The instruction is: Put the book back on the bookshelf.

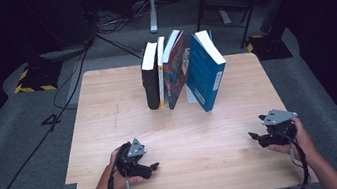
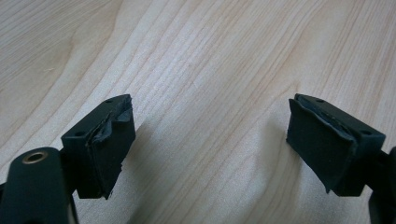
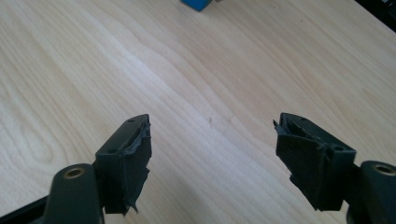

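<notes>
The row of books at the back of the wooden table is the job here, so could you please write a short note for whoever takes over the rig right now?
Left gripper: open, nothing between the jaws, low over the light wooden table near its front edge.
Right gripper: open, holding nothing, over the front right of the table.
Books: black book, thin white-and-yellow book and dark illustrated book stand together at the back middle; the blue paperback stands just to their right, tilted, with a gap between.
Done: no book is gripped or touched.
Left: all handling of the books; the blue paperback is nearest the right gripper.
</notes>
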Demonstrator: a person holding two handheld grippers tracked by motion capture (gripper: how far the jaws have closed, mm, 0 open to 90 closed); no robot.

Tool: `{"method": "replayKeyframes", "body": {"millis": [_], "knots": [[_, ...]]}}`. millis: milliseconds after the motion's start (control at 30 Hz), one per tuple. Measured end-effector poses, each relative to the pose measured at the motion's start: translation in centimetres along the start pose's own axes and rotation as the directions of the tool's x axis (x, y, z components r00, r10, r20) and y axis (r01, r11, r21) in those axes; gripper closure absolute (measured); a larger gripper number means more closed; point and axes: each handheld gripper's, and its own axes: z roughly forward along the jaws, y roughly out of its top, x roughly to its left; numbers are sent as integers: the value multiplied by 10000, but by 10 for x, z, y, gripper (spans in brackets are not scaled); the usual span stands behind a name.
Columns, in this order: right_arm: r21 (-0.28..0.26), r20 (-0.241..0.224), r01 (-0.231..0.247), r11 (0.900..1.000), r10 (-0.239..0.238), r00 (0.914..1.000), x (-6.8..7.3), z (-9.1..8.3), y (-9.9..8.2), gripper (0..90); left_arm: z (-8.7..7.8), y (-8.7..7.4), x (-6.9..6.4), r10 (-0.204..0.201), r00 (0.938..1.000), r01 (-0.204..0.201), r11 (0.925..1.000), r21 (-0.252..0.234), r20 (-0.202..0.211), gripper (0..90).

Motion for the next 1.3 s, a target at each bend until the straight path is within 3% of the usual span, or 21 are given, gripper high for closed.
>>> {"method": "replayKeyframes", "body": {"millis": [167,367,533,900,1033,1167,1300], "knots": [[107,-326,-102,9999,106,9994,2,-4,-15,273,0,0,0,-1,10000,1,10000,2,-5,153],[106,-383,-95,9999,99,9992,3,-8,-30,270,0,0,0,1,10000,-1,10000,2,-1,154],[165,-655,-373,9992,383,9971,2,-11,-51,270,0,0,0,-2,10000,2,10000,1,0,154],[20,-719,-966,9953,964,9927,2,-19,-83,270,0,0,0,-1,10000,1,10000,2,0,154],[-280,-911,-1460,9889,1429,9855,0,-21,-94,258,0,0,0,-1,10000,1,10000,2,-1,154],[-635,-1202,-2312,9708,2226,9675,-3,-21,-105,237,0,0,0,-3,10000,3,10000,4,-4,154],[-472,-1363,-2624,9638,2540,9576,-7,-22,-108,223,0,0,0,-4,10000,4,10000,4,-2,154]]}}
